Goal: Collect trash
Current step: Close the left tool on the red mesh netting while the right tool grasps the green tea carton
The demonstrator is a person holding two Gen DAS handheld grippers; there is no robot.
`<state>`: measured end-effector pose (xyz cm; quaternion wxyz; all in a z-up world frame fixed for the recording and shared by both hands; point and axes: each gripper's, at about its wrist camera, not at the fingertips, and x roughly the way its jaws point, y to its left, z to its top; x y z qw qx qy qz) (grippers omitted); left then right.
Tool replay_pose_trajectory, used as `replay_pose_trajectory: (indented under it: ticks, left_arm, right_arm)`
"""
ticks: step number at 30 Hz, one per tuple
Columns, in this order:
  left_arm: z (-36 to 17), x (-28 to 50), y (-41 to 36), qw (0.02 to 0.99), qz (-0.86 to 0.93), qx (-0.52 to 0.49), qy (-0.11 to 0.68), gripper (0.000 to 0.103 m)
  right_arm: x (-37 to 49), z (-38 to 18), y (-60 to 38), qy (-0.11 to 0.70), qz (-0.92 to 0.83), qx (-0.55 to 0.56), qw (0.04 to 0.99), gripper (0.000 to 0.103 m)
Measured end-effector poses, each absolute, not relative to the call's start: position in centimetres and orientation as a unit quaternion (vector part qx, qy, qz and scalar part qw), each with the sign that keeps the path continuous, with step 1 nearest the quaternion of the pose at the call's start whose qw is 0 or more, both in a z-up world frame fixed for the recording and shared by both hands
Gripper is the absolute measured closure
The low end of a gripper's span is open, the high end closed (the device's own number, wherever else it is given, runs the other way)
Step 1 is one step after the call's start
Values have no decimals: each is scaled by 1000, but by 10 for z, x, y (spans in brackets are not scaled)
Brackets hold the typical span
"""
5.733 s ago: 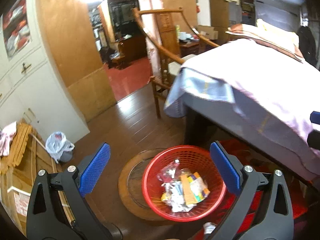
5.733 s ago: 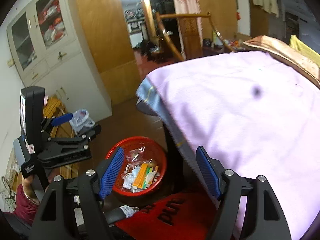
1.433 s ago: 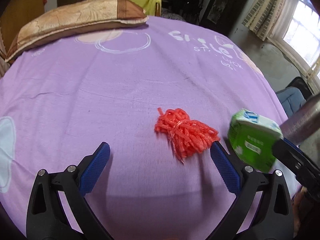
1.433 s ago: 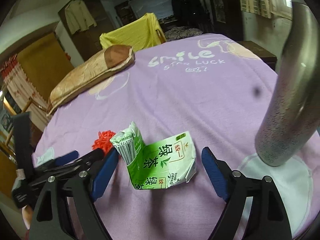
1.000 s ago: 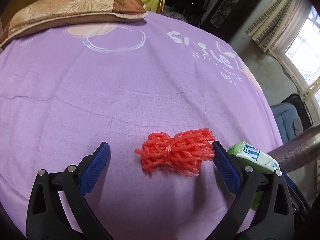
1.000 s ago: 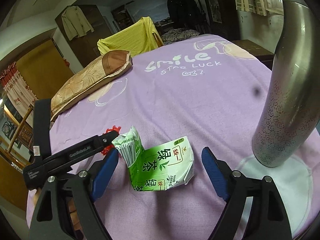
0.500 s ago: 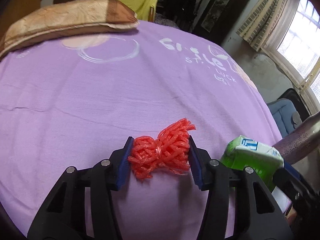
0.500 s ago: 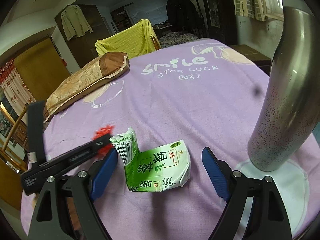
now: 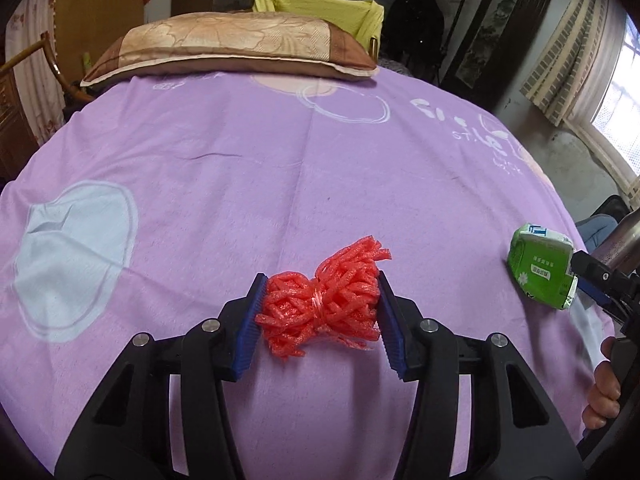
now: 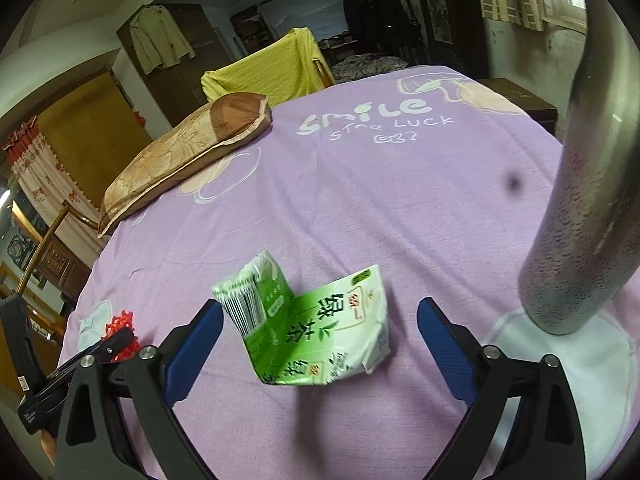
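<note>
- the left gripper (image 9: 320, 316) is clamped on a red foam net bundle (image 9: 320, 309); both blue pads are pressed against the bundle's two ends, with frayed strands sticking up at 1 o'clock.
- the bundle is seen over a purple bedsheet (image 9: 248, 184); whether it rests on the sheet or is lifted clear cannot be told.
- in the right wrist view the same bundle (image 10: 122, 334) is seen at 9 o'clock, partly hidden behind the left gripper's black frame.
- the right gripper (image 10: 320, 338) is held with its jaws wide apart, having just been opening further; a crumpled green tea carton (image 10: 316, 332) is found between the pads, and neither pad is pressed on it.
- the carton lies on the sheet with one torn flap tilted up at 11 o'clock.
- in the left wrist view the carton (image 9: 540, 268) is seen at 3 o'clock, just beside the right gripper's blue pad, with fingers (image 9: 604, 392) of the person's hand at 4 o'clock.
- a metal bed post (image 10: 580, 200) is seen at 2 o'clock of the right gripper, standing near the carton.
- a brown pillow (image 9: 232, 48) is laid at 12 o'clock at the far end of the bed, with a yellow cloth (image 9: 320, 10) behind it.
</note>
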<state>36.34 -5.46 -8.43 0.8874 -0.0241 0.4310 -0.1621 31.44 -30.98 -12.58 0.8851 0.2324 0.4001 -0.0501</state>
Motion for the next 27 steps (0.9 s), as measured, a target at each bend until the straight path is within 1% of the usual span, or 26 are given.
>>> replay_pose_trajectory:
  ticks: [6,11,17,18,19,20,22,24,25,26,27]
  left_arm:
    - [-84,362,-61,889,-162,-8,429,49]
    - [-88,362,-63,884,-167,-6,436,44]
    - [-93,365,-61,882,-157,-9,444,27]
    - [-93,365,-61,882,-155,-10,445,27]
    - [-94,367,-60,881,-154,-12,447,27]
    - [-95,367,-59,880,-153,-14,449,27]
    - [-95,369,-56,880,-154,-22,449,28]
    - [-93,368,-55,881,-158,-26,445,33]
    - [-91,367,-55,882,-162,-27,442,42]
    - [-89,366,-54,882,-167,-28,439,45]
    - [-88,365,-54,884,-168,-29,436,45]
  right_arm:
    - [319,-130,-294,412,-30,205,887,5]
    - [324,-135,-290,425,-20,200,883,5]
    - [332,-147,-287,434,-19,197,879,5]
    - [332,-148,-288,437,-20,199,877,6]
    - [333,-151,-289,440,-21,204,874,11]
    - [334,-153,-290,442,-20,207,872,19]
    - [334,-154,-293,446,-17,220,868,27]
    - [333,-154,-296,445,-12,235,864,31]
    - [332,-154,-297,444,-8,243,862,33]
    - [331,-153,-296,443,-6,246,862,34]
    - [330,-150,-296,440,-3,250,863,34]
